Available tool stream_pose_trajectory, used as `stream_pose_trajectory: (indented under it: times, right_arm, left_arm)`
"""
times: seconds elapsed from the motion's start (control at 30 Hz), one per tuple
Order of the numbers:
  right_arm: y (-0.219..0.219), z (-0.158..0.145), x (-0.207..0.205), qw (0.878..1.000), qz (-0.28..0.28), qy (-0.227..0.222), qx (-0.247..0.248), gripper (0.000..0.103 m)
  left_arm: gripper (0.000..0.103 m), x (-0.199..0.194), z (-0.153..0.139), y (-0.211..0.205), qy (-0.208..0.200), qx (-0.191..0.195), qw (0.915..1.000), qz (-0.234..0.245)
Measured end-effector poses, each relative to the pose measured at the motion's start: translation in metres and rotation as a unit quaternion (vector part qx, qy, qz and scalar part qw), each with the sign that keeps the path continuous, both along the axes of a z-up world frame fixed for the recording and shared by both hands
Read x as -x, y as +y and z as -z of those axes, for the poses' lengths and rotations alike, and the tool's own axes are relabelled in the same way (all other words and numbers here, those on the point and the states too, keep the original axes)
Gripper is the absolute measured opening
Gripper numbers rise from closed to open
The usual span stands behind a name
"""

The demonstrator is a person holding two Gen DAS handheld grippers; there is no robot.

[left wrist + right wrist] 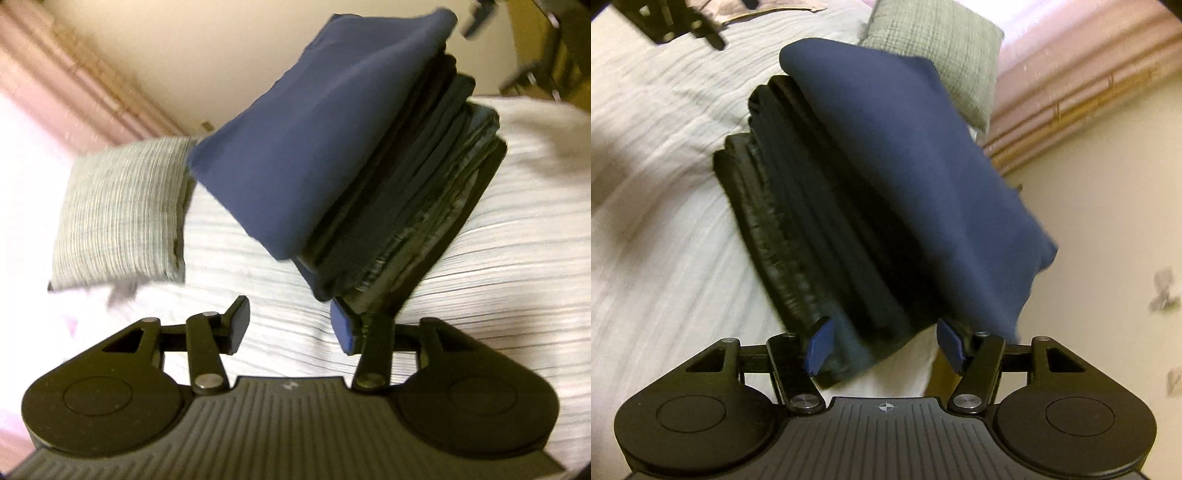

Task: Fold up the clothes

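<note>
Clothes stood as a folded stack on the bed, dark garments layered below and a navy blue piece lying on top. The navy piece overhung the stack on one side, its edge drooping past the layers beneath, which suggested it had been set there as the newest fold and not yet squared up.

Left claw was released, jaws spread wide with nothing between them; its blue-padded finger sat just beside the near lower corner of the stack, though contact could not be confirmed. Right claw was likewise spread and gripping nothing, its two blue pads bracketing the near end of the stack from the opposite side. In my judgement both claws faced the pile from opposing ends to steady or align it.

A grey-green striped pillow lay on the bed just beyond the stack, near the wall. The bed carried a pale ribbed cover. Both views showed motion blur, so fine detail of the fabric edges could not be verified.
</note>
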State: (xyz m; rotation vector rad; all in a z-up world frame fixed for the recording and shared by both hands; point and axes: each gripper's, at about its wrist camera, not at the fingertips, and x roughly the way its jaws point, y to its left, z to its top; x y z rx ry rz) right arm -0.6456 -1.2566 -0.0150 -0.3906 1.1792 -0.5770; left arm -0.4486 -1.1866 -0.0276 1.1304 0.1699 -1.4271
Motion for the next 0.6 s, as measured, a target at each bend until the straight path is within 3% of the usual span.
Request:
stream_pose_trajectory:
  times: [0.1, 0.2, 0.3, 0.37, 0.4, 0.47, 0.6]
  right_arm:
    - [0.009, -0.002, 0.009, 0.998, 0.039, -0.028, -0.049, 0.061]
    - [0.009, -0.005, 0.019, 0.985, 0.103, -0.075, -0.115, 0.061]
    - [0.001, -0.008, 0.03, 0.955, 0.185, -0.135, -0.189, 0.065]
    - [-0.002, -0.012, 0.035, 0.935, 0.226, -0.17, -0.211, 0.094]
    - [-0.003, -0.014, 0.036, 0.927, 0.242, -0.186, -0.217, 0.098]
    - [-0.005, -0.018, 0.038, 0.91, 0.27, -0.215, -0.229, 0.099]
    - [-0.006, -0.027, 0.038, 0.894, 0.283, -0.246, -0.245, 0.099]
  left_arm:
    - [0.05, 0.003, -0.003, 0.014, 0.025, -0.007, 0.9994, -0.024]
    - [0.052, 0.005, -0.009, 0.024, 0.051, -0.015, 0.9971, -0.055]
    - [0.057, 0.008, -0.015, 0.024, 0.091, -0.016, 0.9906, -0.1]
    - [0.069, 0.01, -0.02, 0.024, 0.118, -0.013, 0.9847, -0.128]
    - [0.072, 0.012, -0.022, 0.023, 0.131, -0.012, 0.9814, -0.14]
    - [0.083, 0.014, -0.026, 0.023, 0.156, -0.014, 0.9742, -0.162]
    - [0.096, 0.017, -0.03, 0.024, 0.204, -0.03, 0.9579, -0.2]
